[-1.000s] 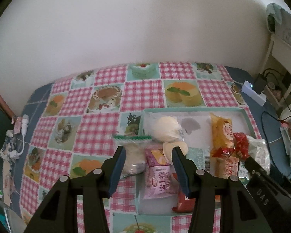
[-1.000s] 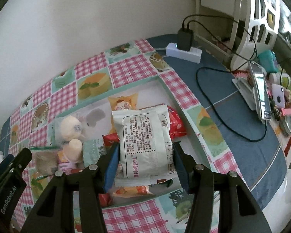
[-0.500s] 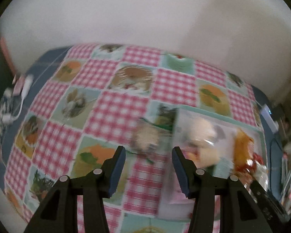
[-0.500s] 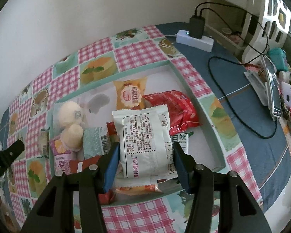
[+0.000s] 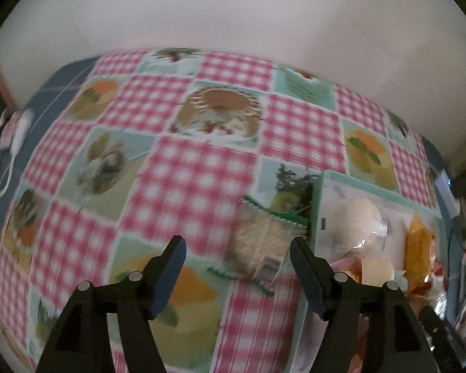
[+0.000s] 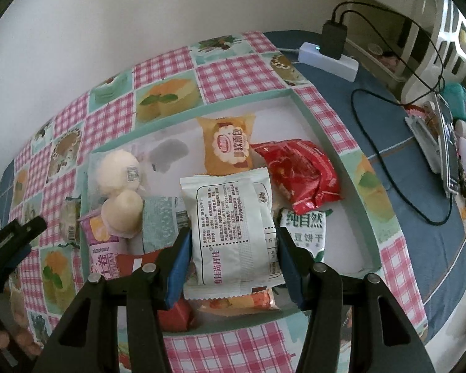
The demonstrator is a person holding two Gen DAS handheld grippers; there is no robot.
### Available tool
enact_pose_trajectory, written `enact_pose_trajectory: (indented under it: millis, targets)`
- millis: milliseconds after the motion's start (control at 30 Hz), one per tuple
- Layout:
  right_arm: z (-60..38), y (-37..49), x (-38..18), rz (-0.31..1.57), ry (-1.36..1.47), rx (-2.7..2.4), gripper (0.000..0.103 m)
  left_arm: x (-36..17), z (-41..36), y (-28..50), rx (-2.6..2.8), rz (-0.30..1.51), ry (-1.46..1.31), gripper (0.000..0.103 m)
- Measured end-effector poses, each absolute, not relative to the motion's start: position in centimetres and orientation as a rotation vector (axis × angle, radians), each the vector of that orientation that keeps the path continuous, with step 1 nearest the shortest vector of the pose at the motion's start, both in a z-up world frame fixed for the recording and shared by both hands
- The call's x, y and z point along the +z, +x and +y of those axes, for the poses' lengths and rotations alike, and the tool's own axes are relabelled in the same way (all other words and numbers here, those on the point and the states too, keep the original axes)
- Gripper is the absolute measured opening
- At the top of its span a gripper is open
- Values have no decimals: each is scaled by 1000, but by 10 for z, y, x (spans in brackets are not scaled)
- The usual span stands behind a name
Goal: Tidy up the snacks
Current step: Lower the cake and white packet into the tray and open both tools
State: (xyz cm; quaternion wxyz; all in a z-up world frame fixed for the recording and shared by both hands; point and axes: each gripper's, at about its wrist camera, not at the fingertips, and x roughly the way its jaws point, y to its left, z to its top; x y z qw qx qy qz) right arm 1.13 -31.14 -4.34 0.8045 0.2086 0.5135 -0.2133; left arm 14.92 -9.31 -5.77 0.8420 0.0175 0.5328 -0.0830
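Note:
A clear packet with a green toothed edge and a round biscuit inside (image 5: 264, 245) lies on the checked tablecloth, just left of the teal-rimmed tray (image 5: 372, 191). My left gripper (image 5: 237, 264) hovers over it with its jaws opening. The packet sits between the fingers, nearer the right one, and no pad presses on it. My right gripper (image 6: 234, 239) is shut on a white printed snack packet (image 6: 233, 211), held above the tray (image 6: 326, 143). Below it lie an orange packet (image 6: 228, 146), a red packet (image 6: 301, 174), bagged white buns (image 6: 118, 171) and a green-white packet (image 6: 304, 233).
A white power strip (image 6: 327, 59) with a black charger and trailing cables lies on the blue cloth right of the tray. A phone (image 6: 450, 152) and small clutter sit at the far right. A white wall closes the back. White cable clutter (image 5: 18, 130) lies at the table's left edge.
My left gripper has swung left off the tray and sunk toward the green-edged packet, and its jaws have widened. My right gripper has come slightly lower over the tray, still holding the white packet.

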Motion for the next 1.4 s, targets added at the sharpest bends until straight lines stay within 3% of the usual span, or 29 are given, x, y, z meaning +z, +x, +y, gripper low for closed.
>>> enact_pose_trajectory:
  millis: [600,633,700,800,1167,1400]
  targets:
    - [-310,26,-56,1133,414,-465,55,-95,-116,169,-202,1179,92,72]
    - [-310,27,-56,1133,415,-464,55,-96,-114,169,-198,1186,81,71]
    - [-310,27,-56,1134,416,-464,55,-99,-112,170,-189,1207,77,54]
    - [-310,27,-56,1134,413,-462,55,-98,-111,169,-179,1211,71,53]
    - [-311,27,-56,1135,413,-455,55,-16,-113,157,-284,1073,7,53]
    - [-312,26,-57,1136,424,-451,55,9,-165,133,-463,1079,74,53]
